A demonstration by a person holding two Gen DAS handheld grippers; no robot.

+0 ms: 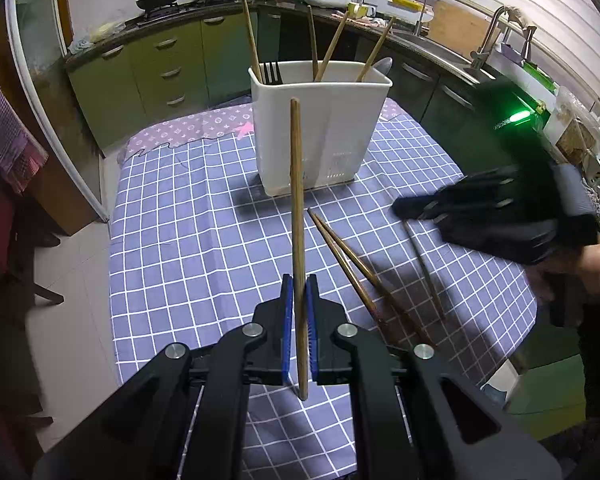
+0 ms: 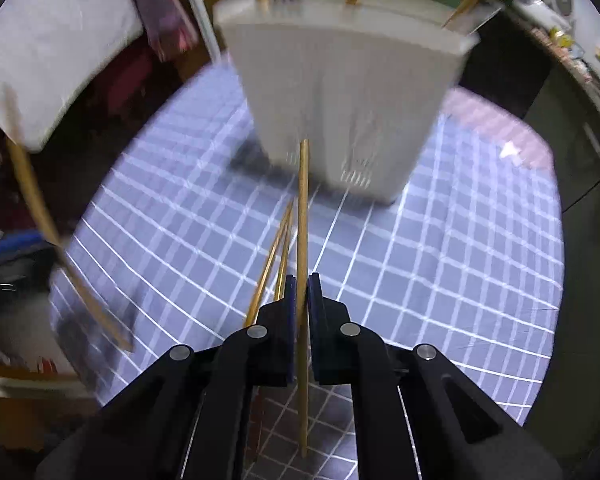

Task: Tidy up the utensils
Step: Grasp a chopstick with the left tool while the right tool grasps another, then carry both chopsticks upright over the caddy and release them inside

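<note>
While each gripper (image 1: 299, 292) (image 2: 302, 292) pinches one chopstick (image 1: 297, 200) (image 2: 302, 216), two lie loose (image 1: 340, 256).

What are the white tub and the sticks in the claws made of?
The white tub looks like matte moulded plastic: smooth walls, rounded rim, small drain slots low down. The stick in the left claw and the one in the right claw look like plain brown wood or bamboo, without shine.

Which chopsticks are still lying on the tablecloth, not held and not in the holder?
The crossed pair right of the left claw; others stand in the white holder or are clamped.
</note>
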